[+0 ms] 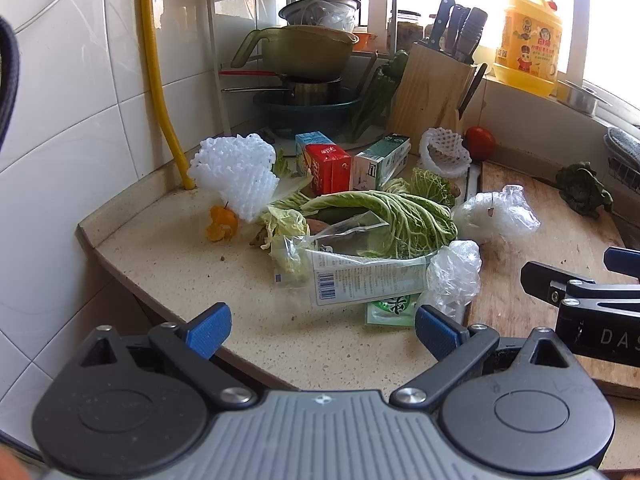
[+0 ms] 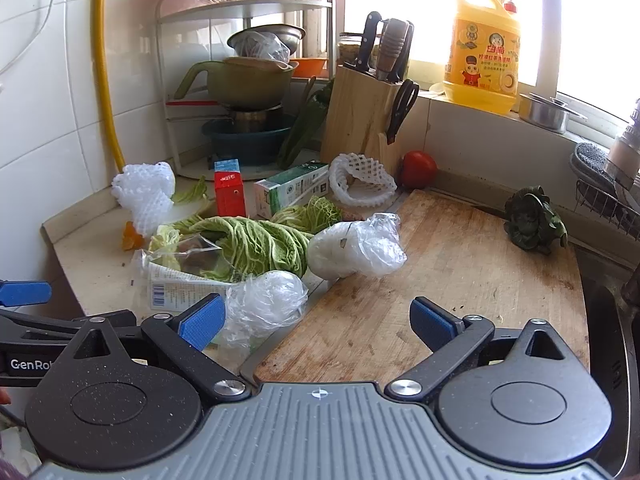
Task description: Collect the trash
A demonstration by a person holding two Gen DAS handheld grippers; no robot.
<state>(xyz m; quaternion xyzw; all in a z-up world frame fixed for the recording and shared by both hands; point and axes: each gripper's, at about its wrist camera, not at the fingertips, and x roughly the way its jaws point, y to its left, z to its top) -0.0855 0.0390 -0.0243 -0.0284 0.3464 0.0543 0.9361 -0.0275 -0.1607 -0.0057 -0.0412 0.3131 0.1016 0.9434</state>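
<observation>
Trash lies heaped on the counter corner: wilted cabbage leaves [image 1: 396,216] [image 2: 256,242], a flat printed plastic wrapper [image 1: 364,280] [image 2: 180,286], crumpled clear bags [image 1: 456,270] [image 2: 264,300] [image 2: 356,248], white foam fruit nets [image 1: 236,172] [image 2: 360,180], a red carton [image 1: 328,166] [image 2: 229,192], a green-white carton [image 1: 382,160] [image 2: 290,190] and orange peel [image 1: 221,224]. My left gripper [image 1: 322,332] stands open just short of the wrapper, nothing between its fingers. My right gripper [image 2: 316,322] is open over the cutting board's near edge, beside the nearest crumpled bag.
A wooden cutting board [image 2: 460,272] covers the right side, with a dark wilted vegetable [image 2: 534,222] on it. Behind stand a knife block [image 2: 360,120], a tomato [image 2: 418,168], a dish rack with stacked pots [image 1: 308,64] and a yellow detergent jug [image 2: 484,52]. A sink [image 2: 612,320] lies at right.
</observation>
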